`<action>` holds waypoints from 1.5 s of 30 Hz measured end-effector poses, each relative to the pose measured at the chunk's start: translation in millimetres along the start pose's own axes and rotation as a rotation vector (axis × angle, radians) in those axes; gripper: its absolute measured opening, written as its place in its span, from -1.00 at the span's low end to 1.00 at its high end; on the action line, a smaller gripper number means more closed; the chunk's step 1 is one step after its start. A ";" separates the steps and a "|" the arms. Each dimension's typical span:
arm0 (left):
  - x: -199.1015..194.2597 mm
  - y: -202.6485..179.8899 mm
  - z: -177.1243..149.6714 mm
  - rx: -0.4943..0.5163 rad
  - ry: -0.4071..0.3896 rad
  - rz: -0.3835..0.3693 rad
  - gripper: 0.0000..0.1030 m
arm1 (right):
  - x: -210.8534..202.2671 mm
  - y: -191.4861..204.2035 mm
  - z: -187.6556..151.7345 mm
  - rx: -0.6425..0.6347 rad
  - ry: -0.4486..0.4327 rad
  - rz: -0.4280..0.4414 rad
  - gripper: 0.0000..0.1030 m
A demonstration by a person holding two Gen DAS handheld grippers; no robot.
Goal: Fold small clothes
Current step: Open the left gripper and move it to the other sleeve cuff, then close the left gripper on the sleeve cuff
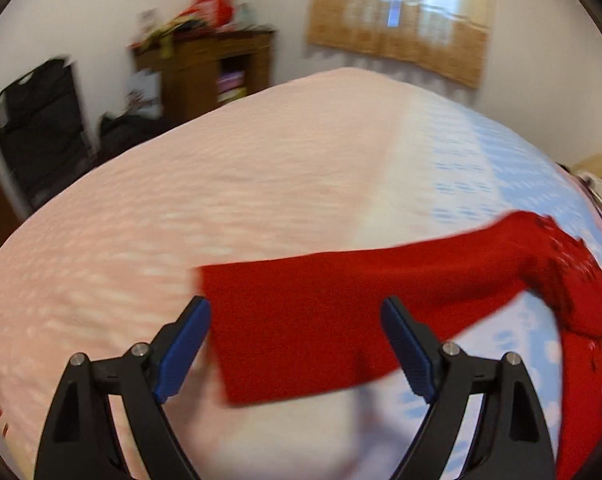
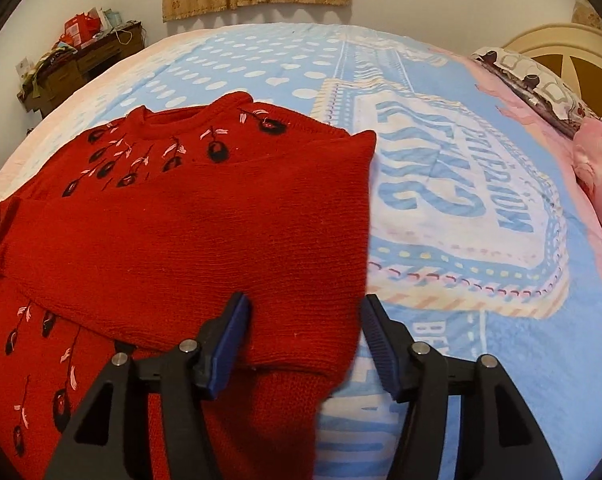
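A red knitted sweater [image 2: 173, 220] with black and pink embroidery lies on the bed, its right sleeve folded across the chest. My right gripper [image 2: 305, 344] is open, just above the folded sleeve's cuff near the sweater's right edge. In the left wrist view the other sleeve [image 1: 341, 304] stretches out flat to the left over the bedspread. My left gripper [image 1: 297, 344] is open with its jaws on either side of that sleeve's cuff end, holding nothing.
The bed [image 2: 441, 160] carries a blue and pink printed bedspread. A pillow [image 2: 541, 88] and headboard [image 2: 561, 52] are at the right. A wooden cabinet [image 1: 217, 68] with clutter and a black chair [image 1: 41, 132] stand beyond the bed. Curtains [image 1: 401, 16] hang on the far wall.
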State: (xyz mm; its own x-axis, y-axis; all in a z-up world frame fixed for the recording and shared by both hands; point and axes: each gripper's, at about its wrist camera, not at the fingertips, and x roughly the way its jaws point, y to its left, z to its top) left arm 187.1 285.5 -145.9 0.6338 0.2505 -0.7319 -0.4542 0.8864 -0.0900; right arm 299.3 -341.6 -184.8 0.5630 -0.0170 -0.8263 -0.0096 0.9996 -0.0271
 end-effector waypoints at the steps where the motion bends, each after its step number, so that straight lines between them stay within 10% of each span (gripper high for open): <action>1: 2.4 14.5 0.4 -0.045 0.018 0.002 0.70 | 0.3 -0.9 -0.2 0.006 -0.004 0.004 0.16; 17: 25.9 27.0 -0.2 -0.153 0.104 -0.042 0.47 | -6.3 -0.6 -7.2 -0.004 -0.041 -0.023 0.24; 20: 31.5 22.0 3.7 -0.134 0.122 -0.052 -0.03 | -9.5 -2.3 -7.5 0.007 -0.053 -0.018 0.26; 22: 34.0 21.4 4.9 -0.131 0.146 -0.060 -0.72 | -15.7 -3.3 -7.9 0.010 -0.078 -0.019 0.26; 45: -28.7 21.7 92.4 -0.205 -0.026 -0.152 -0.76 | -53.6 -11.3 -7.9 0.049 -0.269 0.000 0.26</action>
State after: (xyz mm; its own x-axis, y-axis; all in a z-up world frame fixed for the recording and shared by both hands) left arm 216.9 333.5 -64.5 0.7192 0.1330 -0.6820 -0.4685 0.8177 -0.3345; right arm 262.7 -352.1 -144.7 0.7623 -0.0167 -0.6471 0.0265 0.9996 0.0054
